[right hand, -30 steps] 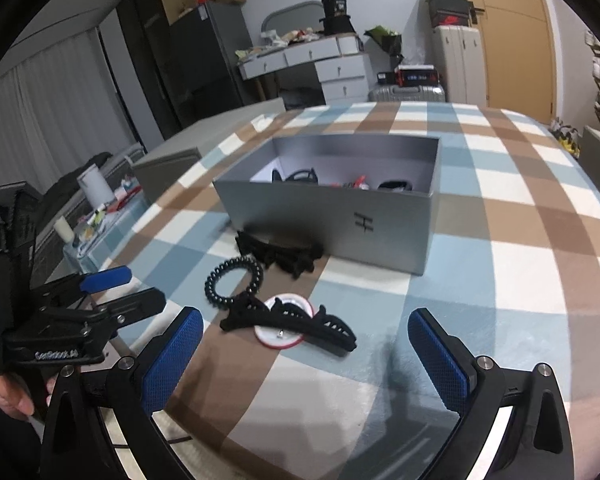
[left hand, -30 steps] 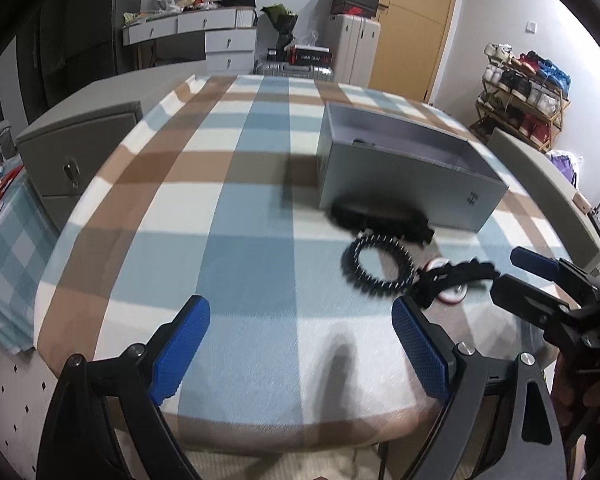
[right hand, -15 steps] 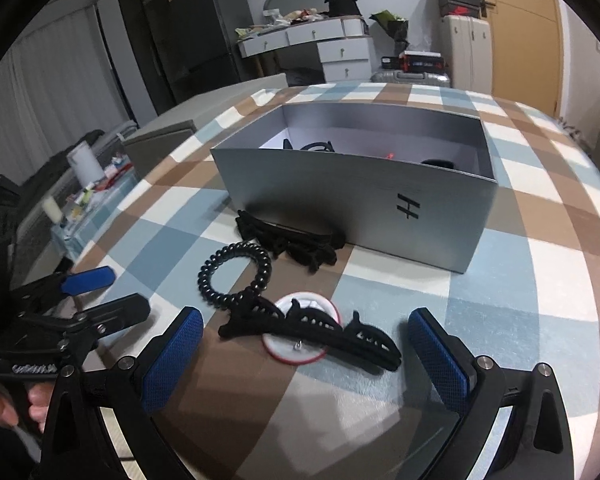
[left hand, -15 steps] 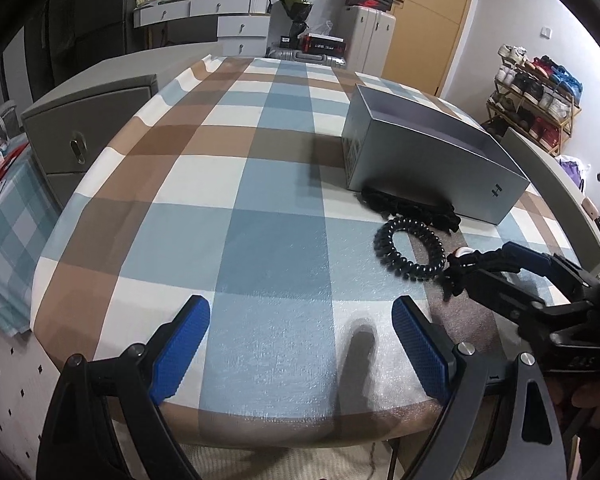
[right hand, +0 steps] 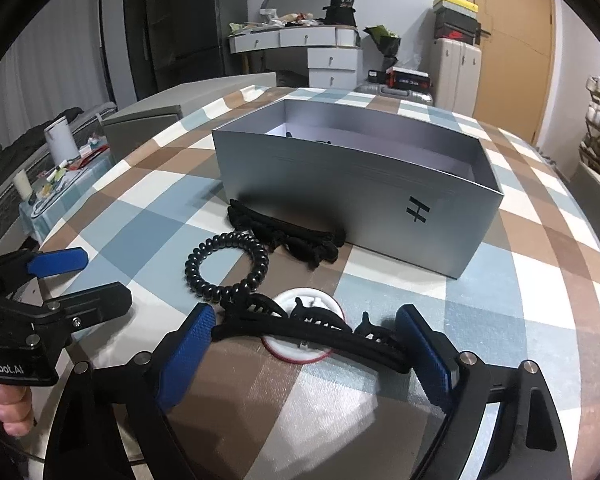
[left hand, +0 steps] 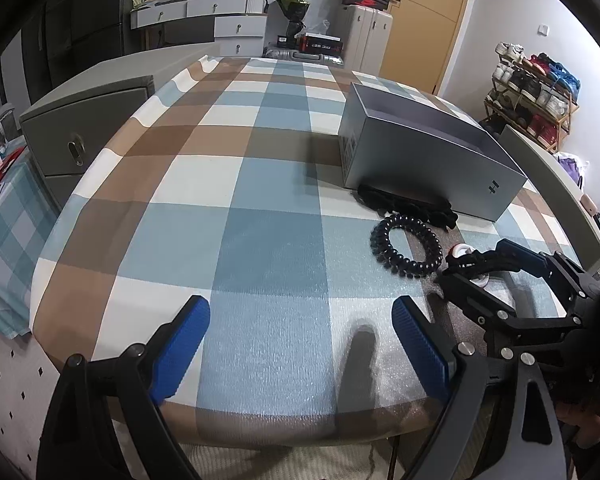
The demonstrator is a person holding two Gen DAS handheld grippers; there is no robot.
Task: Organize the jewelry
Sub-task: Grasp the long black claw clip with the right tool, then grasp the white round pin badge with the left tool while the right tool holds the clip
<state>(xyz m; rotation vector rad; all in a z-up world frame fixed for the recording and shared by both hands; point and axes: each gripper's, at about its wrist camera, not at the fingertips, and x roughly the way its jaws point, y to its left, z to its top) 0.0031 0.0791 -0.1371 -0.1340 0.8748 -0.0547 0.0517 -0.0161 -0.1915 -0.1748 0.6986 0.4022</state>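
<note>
A long black hair claw clip [right hand: 312, 330] lies across a round white, red-rimmed disc [right hand: 300, 354] near the table's front edge. My right gripper [right hand: 306, 354] is open, its blue pads on either side of the clip. In the left wrist view the right gripper [left hand: 476, 264] straddles the clip. A black spiral hair tie [right hand: 228, 270] [left hand: 406, 246] lies just beyond it, and a black scrunchie-like piece [right hand: 284, 236] [left hand: 408, 204] rests against the open grey box [right hand: 356, 184] [left hand: 424, 160]. My left gripper [left hand: 300, 350] is open and empty over the cloth, left of these items.
The table carries a blue, brown and white checked cloth [left hand: 236, 184]. The box holds dark items, partly hidden by its wall. A grey cabinet [left hand: 84, 136] stands left of the table, a shoe rack [left hand: 532, 92] at the far right.
My right gripper has moved forward and down, so the claw clip now lies between its open pads. The left gripper has shifted slightly and stays open.
</note>
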